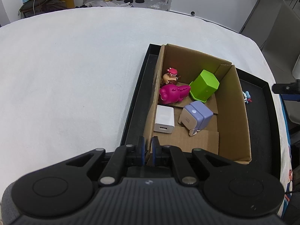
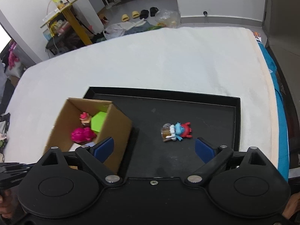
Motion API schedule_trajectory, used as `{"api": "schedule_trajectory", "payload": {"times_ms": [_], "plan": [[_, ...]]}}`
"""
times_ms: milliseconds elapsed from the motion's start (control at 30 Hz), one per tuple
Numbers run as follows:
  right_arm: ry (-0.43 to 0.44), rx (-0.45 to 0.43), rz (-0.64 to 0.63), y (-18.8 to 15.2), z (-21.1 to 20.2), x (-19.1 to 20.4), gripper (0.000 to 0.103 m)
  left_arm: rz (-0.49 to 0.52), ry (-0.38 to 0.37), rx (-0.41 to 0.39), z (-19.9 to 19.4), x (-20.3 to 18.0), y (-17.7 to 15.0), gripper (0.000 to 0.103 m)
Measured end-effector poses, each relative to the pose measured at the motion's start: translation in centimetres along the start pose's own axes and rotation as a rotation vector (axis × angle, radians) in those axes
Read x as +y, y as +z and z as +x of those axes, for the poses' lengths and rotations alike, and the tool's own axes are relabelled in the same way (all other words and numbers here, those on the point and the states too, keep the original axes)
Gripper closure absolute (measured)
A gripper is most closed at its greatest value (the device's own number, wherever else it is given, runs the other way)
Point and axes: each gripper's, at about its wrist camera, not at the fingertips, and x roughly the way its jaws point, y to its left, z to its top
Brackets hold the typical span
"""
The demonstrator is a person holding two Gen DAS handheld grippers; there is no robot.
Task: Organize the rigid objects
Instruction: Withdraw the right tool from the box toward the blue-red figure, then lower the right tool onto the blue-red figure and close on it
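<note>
A cardboard box (image 1: 234, 112) stands in the left part of a black tray (image 1: 135, 108). It holds a pink toy (image 1: 172, 93), a green container (image 1: 205, 86) on its side, a white charger (image 1: 164, 120), a lilac charger (image 1: 196, 116) and a small red-hatted figure (image 1: 170, 76). My left gripper (image 1: 148, 148) is shut on the box's near left wall. A blue and red figurine (image 2: 178, 131) lies on the bare tray floor (image 2: 206, 120) to the right of the box (image 2: 116, 131). My right gripper (image 2: 154, 149) stands wide open just short of the figurine, with nothing between its fingers.
The tray rests on a white cloth-covered table (image 1: 75, 75). A blue strip (image 2: 279, 112) runs along the table's right edge. Beyond the far edge, slippers (image 2: 129, 16) and bags lie on the floor, with a yellow-legged shelf (image 2: 75, 20) at the left.
</note>
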Motion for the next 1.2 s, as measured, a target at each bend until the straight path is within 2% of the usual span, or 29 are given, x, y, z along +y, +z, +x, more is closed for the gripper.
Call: {"api": "schedule_trajectory", "payload": {"times_ms": [200, 467, 667, 1067, 1100, 1167, 1200], "plan": [[-0.047, 0.007, -0.003, 0.1, 2.3, -0.4, 0.008, -0.001, -0.001, 0.0, 0.0, 0.0, 0.0, 0.096], [-0.098, 0.026, -0.067, -0.1, 5.3, 0.2, 0.008, -0.001, -0.003, 0.002, -0.1, 0.0, 0.1, 0.096], [-0.124, 0.045, -0.04, -0.2, 7.7, -0.7, 0.008, -0.001, -0.001, 0.001, -0.1, 0.1, 0.1, 0.095], [-0.173, 0.052, -0.08, -0.3, 10.4, -0.7, 0.011, -0.003, 0.006, 0.005, 0.0, 0.1, 0.1, 0.095], [-0.182, 0.054, -0.084, -0.4, 10.6, -0.8, 0.012, -0.005, 0.007, 0.006, 0.0, 0.1, 0.1, 0.095], [-0.181, 0.072, -0.087, -0.7, 11.2, -0.9, 0.029, 0.0, 0.009, 0.004, 0.1, 0.0, 0.0, 0.095], [-0.202, 0.07, -0.099, -0.8, 11.3, -0.9, 0.034, 0.0, 0.01, 0.0, 0.1, -0.1, 0.0, 0.095]]}}
